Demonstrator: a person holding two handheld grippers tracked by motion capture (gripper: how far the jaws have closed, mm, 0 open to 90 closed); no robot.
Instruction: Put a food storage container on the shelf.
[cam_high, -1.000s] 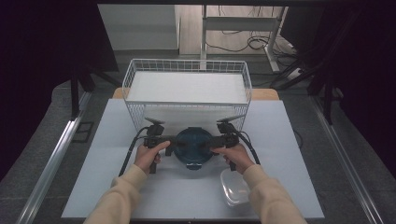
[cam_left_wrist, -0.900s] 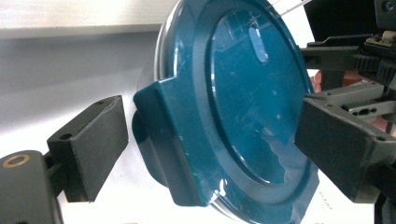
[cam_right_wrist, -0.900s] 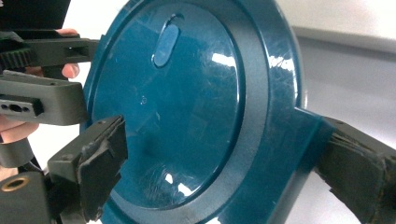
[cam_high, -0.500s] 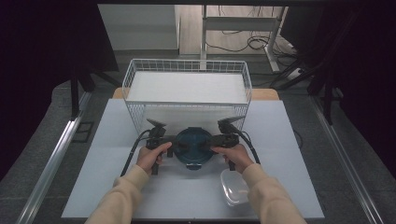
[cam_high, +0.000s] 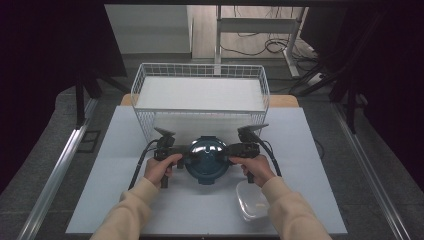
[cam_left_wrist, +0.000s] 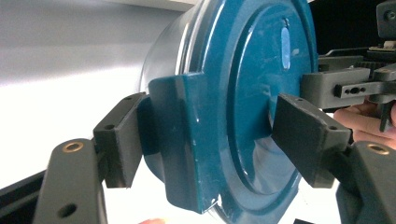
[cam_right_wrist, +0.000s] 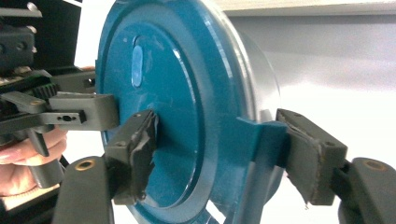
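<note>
A round teal container (cam_high: 206, 160) sits on the pale table (cam_high: 115, 200), just in front of a white wire basket (cam_high: 200, 95), with a person's two hands at either side of it; the left gripper (cam_high: 176, 156) comes at its left flank and the right gripper (cam_high: 239, 150) at its right, each lying roughly level.

In the left gripper view, the lid (cam_left_wrist: 252, 107) faces the camera almost edge-on, its side clasp (cam_left_wrist: 184, 140) standing between the two black jaws; one pad lies against the clasp's outer face and the other presses the lid's top, so the left gripper's jaws, which have just been closing, are clamped on the container's edge; the right gripper (cam_left_wrist: 355, 88) shows beyond.

In the right gripper view, the same lid (cam_right_wrist: 159, 107) is seen from the other flank; the jaws, likewise just closing, straddle the opposite clasp (cam_right_wrist: 261, 140), one worn pad on the lid's top and one at the clasp, gripping it; the left gripper (cam_right_wrist: 70, 114) reaches in behind.

A clear tub (cam_high: 252, 200) lies on the table near the person's right forearm.
</note>
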